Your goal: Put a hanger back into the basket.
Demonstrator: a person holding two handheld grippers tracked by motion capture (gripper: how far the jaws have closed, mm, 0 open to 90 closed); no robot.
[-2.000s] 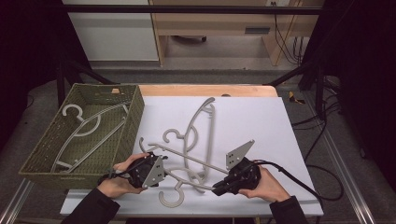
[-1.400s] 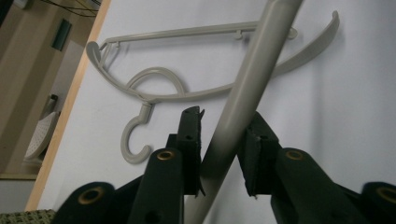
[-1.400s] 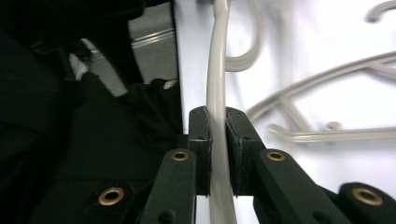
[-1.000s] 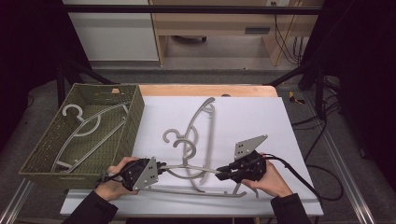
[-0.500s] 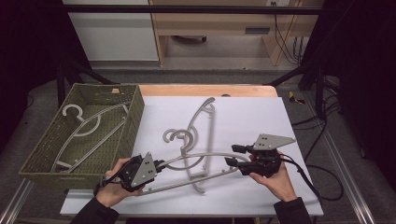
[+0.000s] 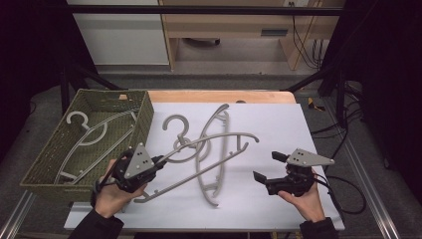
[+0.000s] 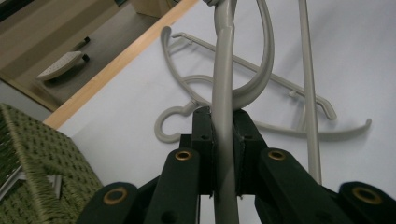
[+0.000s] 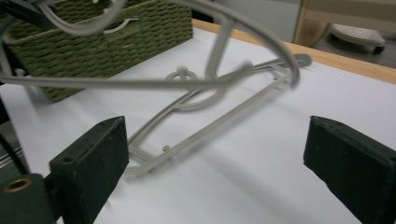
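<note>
item: grey hanger (image 6: pixel 204 157), plastic, held in my left gripper (image 6: pixel 158 163) at the near left of the table. the jaws are clamped tight on one of its bars, the bar running straight up between the pads (image 7: pixel 205 144) in the left gripper view. the hanger is lifted off the sheet, its arms reaching right across the middle of the table.

item: my right gripper (image 6: pixel 266 168), near right, well apart from the held hanger. its jaws have just been opening and stand wide, with nothing between them; the right gripper view shows bare white sheet between the two pads (image 8: pixel 95 154).

item: second hanger (image 6: pixel 211 177), same grey, lying flat on the white table cover (image 6: pixel 278 124) at the middle, partly under the lifted one.

item: woven green basket (image 6: pixel 139 124), far left, just beside the table cover's left edge. a third hanger (image 6: pixel 87 134) lies inside it.
</note>
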